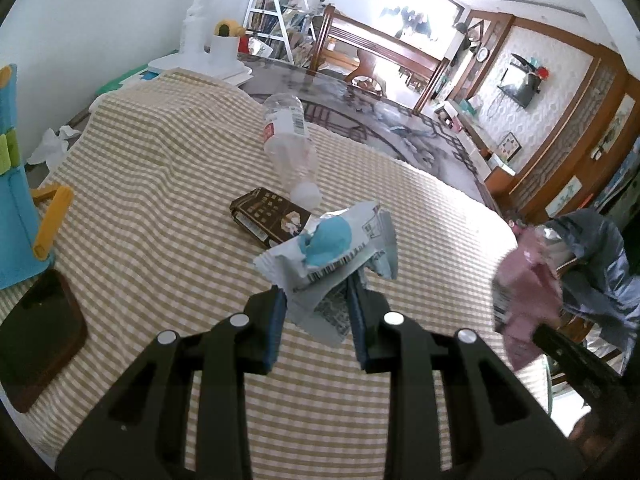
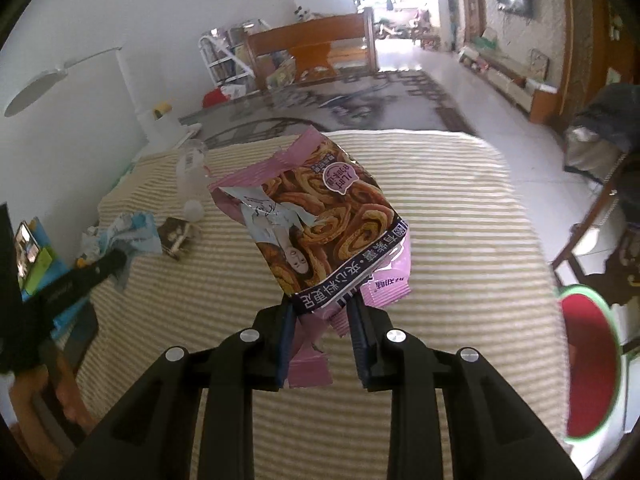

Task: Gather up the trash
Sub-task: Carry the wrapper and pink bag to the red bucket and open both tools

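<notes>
My left gripper (image 1: pixel 318 300) is shut on a white and blue snack wrapper (image 1: pixel 332 244), held above the checked tablecloth (image 1: pixel 160 184). My right gripper (image 2: pixel 320 320) is shut on a pink pastry bag (image 2: pixel 316 216), lifted over the table; the bag also shows at the right of the left wrist view (image 1: pixel 524 284). A brown carton (image 1: pixel 270 216) and an empty clear bottle (image 1: pixel 290 144) lie on the cloth beyond the left gripper. In the right wrist view the carton (image 2: pixel 178 236) and the bottle (image 2: pixel 192 176) lie at the left.
A red bin with a green rim (image 2: pixel 588 364) stands off the table's right side. A blue organiser (image 1: pixel 12 184) and a dark tray (image 1: pixel 40 336) sit at the left. Crumpled tissue (image 1: pixel 52 144) lies at the far left. A white lamp base (image 1: pixel 200 56) stands at the back.
</notes>
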Tool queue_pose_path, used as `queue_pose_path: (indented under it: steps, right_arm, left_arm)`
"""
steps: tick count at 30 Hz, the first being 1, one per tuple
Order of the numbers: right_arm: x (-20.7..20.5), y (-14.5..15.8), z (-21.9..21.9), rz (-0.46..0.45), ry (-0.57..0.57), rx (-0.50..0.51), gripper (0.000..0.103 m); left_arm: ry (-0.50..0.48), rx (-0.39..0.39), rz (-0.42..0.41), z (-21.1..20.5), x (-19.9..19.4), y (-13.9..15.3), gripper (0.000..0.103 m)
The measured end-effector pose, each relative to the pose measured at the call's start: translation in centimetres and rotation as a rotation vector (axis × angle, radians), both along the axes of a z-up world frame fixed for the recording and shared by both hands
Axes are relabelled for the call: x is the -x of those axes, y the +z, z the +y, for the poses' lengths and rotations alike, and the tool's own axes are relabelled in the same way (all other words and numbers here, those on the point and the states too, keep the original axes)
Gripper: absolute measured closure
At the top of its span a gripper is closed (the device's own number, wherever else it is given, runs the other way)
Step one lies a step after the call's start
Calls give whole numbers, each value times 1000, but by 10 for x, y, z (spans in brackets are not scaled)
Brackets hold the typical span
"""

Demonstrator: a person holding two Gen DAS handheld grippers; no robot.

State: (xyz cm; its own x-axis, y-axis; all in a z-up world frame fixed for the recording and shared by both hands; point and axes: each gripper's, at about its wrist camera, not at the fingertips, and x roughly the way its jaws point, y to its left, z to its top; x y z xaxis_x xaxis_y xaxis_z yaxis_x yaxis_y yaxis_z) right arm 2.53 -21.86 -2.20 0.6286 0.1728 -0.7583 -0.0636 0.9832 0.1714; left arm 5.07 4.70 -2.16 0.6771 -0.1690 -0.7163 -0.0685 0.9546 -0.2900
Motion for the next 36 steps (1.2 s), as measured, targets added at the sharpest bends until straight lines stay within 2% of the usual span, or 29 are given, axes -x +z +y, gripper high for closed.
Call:
queue_pose_path:
  steps: [6, 15, 18, 24, 36]
  right_arm:
    - [31, 0, -27, -33, -73, 33, 78]
    - [59, 0, -69, -57, -191, -15, 78]
    - [65, -2, -81, -64, -221, -26, 78]
    - [71, -3, -98, -67, -241, -111, 78]
    - [90, 1, -122, -99, -262, -224, 78]
  left_arm:
    - [-51, -52, -4, -20, 1, -2, 76]
    - [-180, -81, 16, -64, 8, -7, 76]
    - [-206, -57, 10, -76, 14, -2, 76]
    - [-251, -26, -8, -106, 31, 12, 76]
    - [-326, -38, -65, -155, 52, 45, 75]
